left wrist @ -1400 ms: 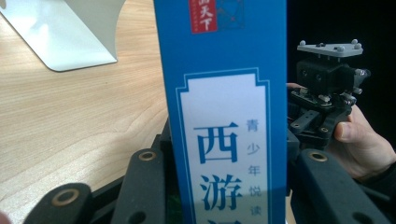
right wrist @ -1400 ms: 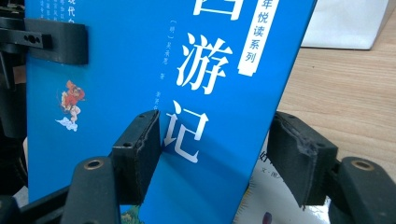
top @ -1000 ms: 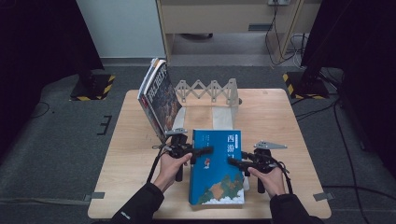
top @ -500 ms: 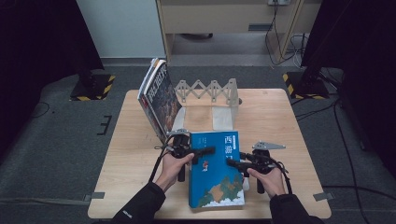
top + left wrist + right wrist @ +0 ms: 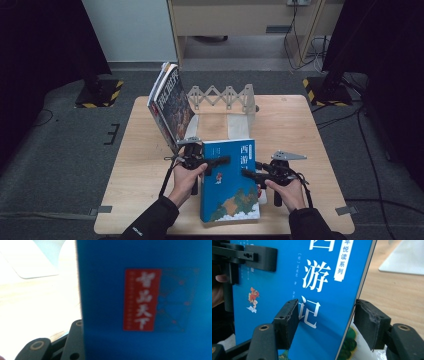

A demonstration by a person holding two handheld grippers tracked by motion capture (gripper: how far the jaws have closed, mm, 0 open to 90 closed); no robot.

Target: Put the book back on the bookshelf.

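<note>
Blue book held tilted above the table, between both grippers. Left gripper: jaws have just been closing, one across the cover; grip cannot be told. Right gripper: jaws apart, straddling the book's page edge, pads beside it without pressing.

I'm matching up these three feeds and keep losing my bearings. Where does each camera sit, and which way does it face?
High view: above the person's side of the table, looking forward and down; both forearms, hands, left claw and right claw at the blue book.
Left gripper view: on the left claw, close against the book's blurred cover; one own black jaw low at left.
Right gripper view: on the right claw, jaws either side of the book's edge; left claw beyond.
All three share the book.
</note>
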